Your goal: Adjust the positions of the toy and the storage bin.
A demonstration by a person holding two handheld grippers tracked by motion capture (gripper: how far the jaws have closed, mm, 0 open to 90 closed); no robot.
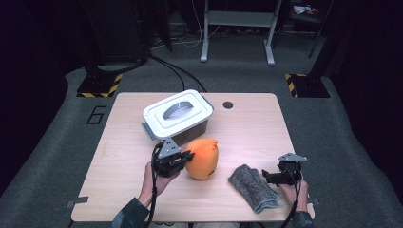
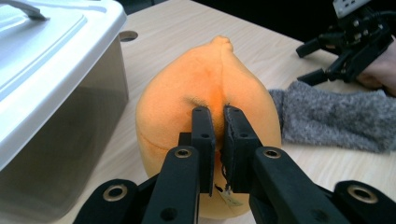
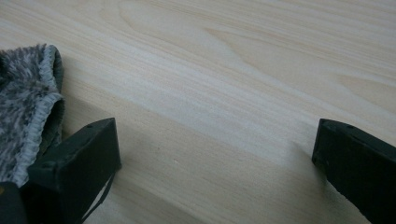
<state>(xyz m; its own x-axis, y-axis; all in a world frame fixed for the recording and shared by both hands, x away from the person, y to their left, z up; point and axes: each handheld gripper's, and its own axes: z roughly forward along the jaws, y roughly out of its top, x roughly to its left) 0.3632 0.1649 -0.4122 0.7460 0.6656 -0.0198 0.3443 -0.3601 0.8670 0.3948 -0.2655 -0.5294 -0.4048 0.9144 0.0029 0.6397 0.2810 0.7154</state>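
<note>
High view shows the orange plush (image 1: pixel 203 159) mid-table, long axis tilted, tip toward the lidded box (image 1: pixel 177 115) just behind. Left gripper (image 1: pixel 189 155) is clenched on its fabric. Right gripper (image 1: pixel 264 176) stands released beside the grey cloth (image 1: pixel 253 187); free table (image 1: pixel 256 128) lies right.

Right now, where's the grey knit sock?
High view: the grey sock lies near the table's front edge, right of the orange plush, beside the right gripper.
</note>
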